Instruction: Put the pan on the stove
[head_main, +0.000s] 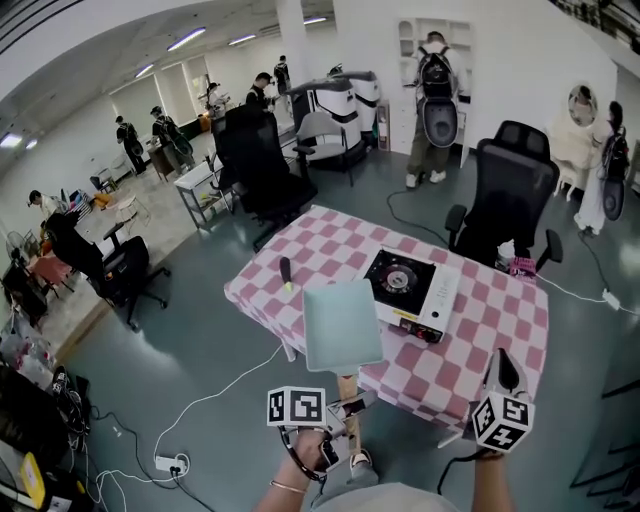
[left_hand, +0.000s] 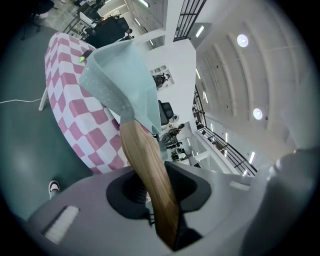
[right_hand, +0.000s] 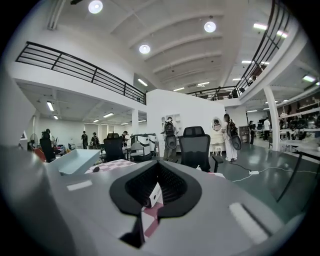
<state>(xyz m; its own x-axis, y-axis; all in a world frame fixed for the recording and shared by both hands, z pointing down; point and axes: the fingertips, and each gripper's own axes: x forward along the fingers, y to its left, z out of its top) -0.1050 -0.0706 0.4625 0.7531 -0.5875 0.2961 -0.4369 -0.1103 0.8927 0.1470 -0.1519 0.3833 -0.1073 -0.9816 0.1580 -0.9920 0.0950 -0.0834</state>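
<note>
A square, pale teal pan (head_main: 342, 325) with a wooden handle (head_main: 348, 386) hangs in the air over the near edge of the pink-checked table (head_main: 330, 245). My left gripper (head_main: 345, 405) is shut on the handle (left_hand: 150, 170), with the pan (left_hand: 120, 80) tilted up beyond the jaws. The portable stove (head_main: 410, 290), white with a black burner top, sits on the table just right of and beyond the pan. My right gripper (head_main: 505, 368) is held over the table's near right corner, shut and holding nothing. The right gripper view catches the pan (right_hand: 75, 161) at the left.
A small black tool with a yellow tip (head_main: 286, 272) lies on the table left of the stove. Black office chairs stand behind the table (head_main: 505, 190) and at its far left (head_main: 265, 165). A white cable and power strip (head_main: 168, 463) lie on the floor. People stand farther off.
</note>
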